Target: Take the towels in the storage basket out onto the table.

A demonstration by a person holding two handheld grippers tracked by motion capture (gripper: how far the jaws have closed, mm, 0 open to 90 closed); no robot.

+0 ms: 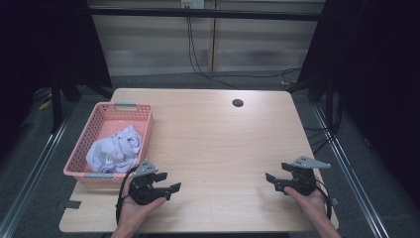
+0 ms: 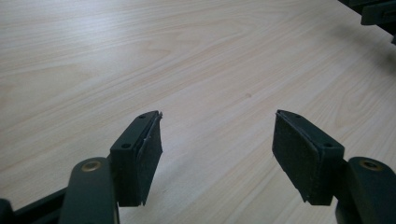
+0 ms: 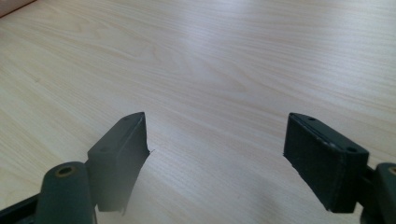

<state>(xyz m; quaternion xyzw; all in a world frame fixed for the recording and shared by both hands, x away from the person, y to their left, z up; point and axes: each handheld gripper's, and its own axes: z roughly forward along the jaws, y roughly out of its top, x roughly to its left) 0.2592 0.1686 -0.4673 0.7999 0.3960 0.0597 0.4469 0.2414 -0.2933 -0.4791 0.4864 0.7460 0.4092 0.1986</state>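
Observation:
A pink plastic basket (image 1: 99, 119) stands on the left side of the wooden table (image 1: 213, 144), with crumpled white cloth (image 1: 115, 148) lying inside it. My left gripper (image 1: 169, 182) rests near the table's front left, just right of the basket's near corner, jaws open and pointing right. In the left gripper view its pads (image 2: 152, 149) stand wide apart over bare wood. My right gripper (image 1: 271, 181) sits near the front right, open, pointing left. The right gripper view has its pads (image 3: 322, 158) spread with nothing between them.
A small dark round hole (image 1: 237, 103) is in the table toward its far side. Cables (image 1: 198, 59) run down the wall behind. Metal rails (image 1: 346, 163) flank the table on the floor. The other gripper's dark tip (image 2: 378, 11) shows at the left gripper view's top right.

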